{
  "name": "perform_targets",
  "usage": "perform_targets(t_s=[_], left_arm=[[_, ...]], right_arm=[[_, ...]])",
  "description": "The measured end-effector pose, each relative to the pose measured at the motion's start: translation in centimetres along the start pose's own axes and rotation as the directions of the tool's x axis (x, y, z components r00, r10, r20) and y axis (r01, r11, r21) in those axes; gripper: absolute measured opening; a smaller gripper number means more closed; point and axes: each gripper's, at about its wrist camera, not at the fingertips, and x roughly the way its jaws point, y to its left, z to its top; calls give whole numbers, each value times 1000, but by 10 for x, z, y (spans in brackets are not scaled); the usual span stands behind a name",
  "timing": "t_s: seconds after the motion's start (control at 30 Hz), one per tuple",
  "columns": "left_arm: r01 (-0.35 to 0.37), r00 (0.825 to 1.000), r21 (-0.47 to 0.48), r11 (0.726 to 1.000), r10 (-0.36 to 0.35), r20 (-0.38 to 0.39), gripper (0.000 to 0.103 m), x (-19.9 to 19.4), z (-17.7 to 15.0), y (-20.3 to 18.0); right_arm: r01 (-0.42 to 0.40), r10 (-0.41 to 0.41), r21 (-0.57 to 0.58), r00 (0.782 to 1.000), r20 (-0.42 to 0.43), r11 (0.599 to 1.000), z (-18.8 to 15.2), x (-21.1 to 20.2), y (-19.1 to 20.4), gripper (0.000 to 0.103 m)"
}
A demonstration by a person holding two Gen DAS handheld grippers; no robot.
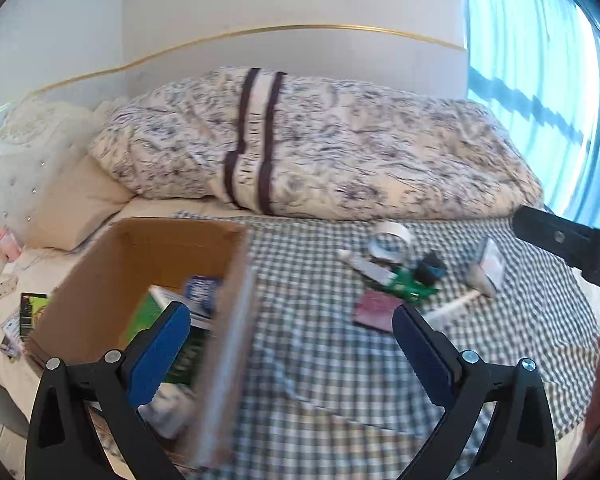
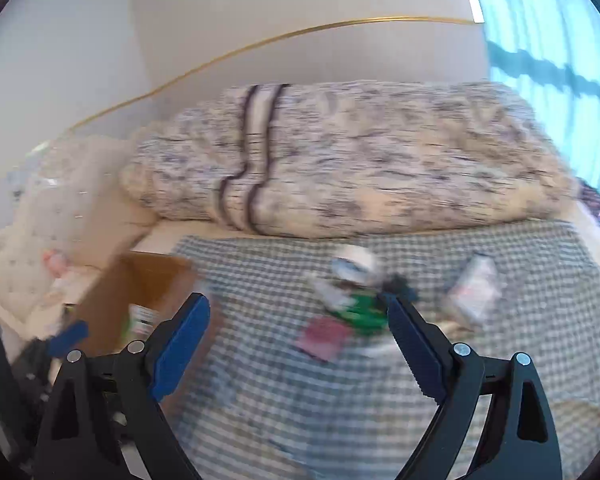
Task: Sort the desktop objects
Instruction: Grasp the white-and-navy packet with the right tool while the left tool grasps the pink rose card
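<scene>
Both our claws, left claw (image 1: 292, 330) and right claw (image 2: 298, 320), gape empty. Blurry view: we could snag the checked cloth (image 1: 340, 360) beside the cardboard box (image 1: 100, 280).

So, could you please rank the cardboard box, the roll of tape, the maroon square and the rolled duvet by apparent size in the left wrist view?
1. Rolled duvet, largest by far.
2. Cardboard box, though it sits nearest the camera, which inflates it.
3. Roll of tape and maroon square look about alike; I would not rank them.
</scene>
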Motion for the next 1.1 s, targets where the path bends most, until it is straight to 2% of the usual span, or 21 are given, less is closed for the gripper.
perform_targets(t_s=[0.23, 0.37, 0.53, 0.7, 0.83, 1.03, 1.1], left_arm=[[48, 997, 16, 999, -47, -53, 103, 27, -4, -68], [37, 996, 38, 999, -33, -83, 103, 53, -6, -87], [17, 992, 67, 998, -9, -125, 103, 98, -11, -94], [4, 984, 56, 998, 6, -180, 103, 145, -16, -88], [4, 977, 56, 998, 8, -212, 103, 179, -21, -83], [46, 969, 77, 996, -26, -244, 103, 216, -37, -82], [68, 966, 89, 994, -43, -254, 103, 223, -42, -83]], right_arm=[[154, -149, 105, 987, -59, 982, -18, -16, -112, 91], [164, -149, 175, 984, -94, 971, -23, -11, -155, 91], [144, -111, 246, 983, -143, 958, -27, 18, -186, 91], [122, -59, 313, 977, -204, 942, -27, 62, -200, 91], [141, -63, 327, 970, -237, 935, -22, 96, -201, 91], [177, -106, 251, 957, -270, 952, -13, 153, -182, 91], [205, -143, 209, 949, -280, 956, -11, 172, -174, 91]])
